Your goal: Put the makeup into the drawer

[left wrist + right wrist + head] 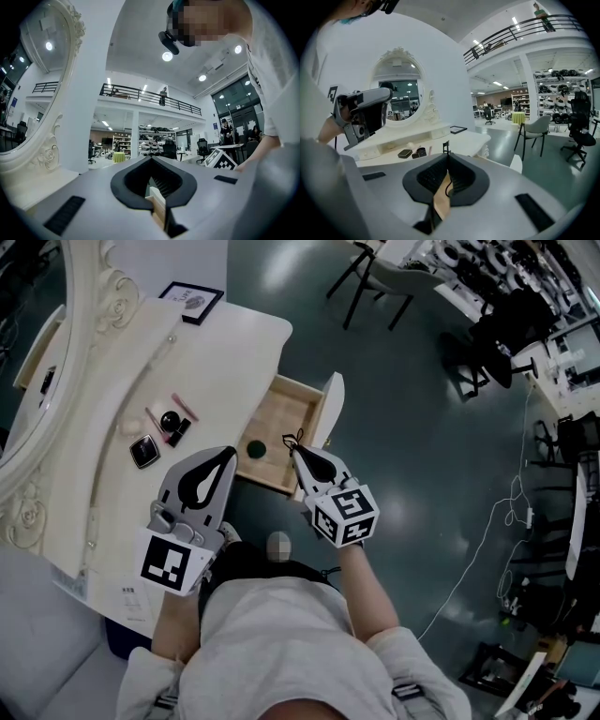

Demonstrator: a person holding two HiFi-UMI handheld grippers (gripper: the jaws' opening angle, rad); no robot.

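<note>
Stands over a white dressing table (220,352) with an ornate oval mirror (26,371) along its left side, and holds both tools low in front of the body. Carries the left gripper (226,454) above the table's near edge, tips toward the open drawer (286,409), jaws clenched flat together with nothing between them. Carries the right gripper (293,448) just beside it, tips over the drawer's near right corner, jaws likewise pressed together. Shows a thin black loop (292,438) at those tips, though cannot tell whether it is pinched or merely fixed there. Has the wooden drawer standing out from the table's right side, its white front facing away from the table. Has one dark round piece (255,449) lying on the drawer floor, in the corner nearest the left gripper's tips. Finds the rest of the makeup on the table top, left of the left gripper: a dark square compact (143,451), a black round pot (169,419) near it, two pink sticks (184,407) beside the pot, and a pale round lump (127,427) closer to the mirror. Has a framed picture (192,302) at the table's far end and a chair (375,277) well apart on the dark floor.
</note>
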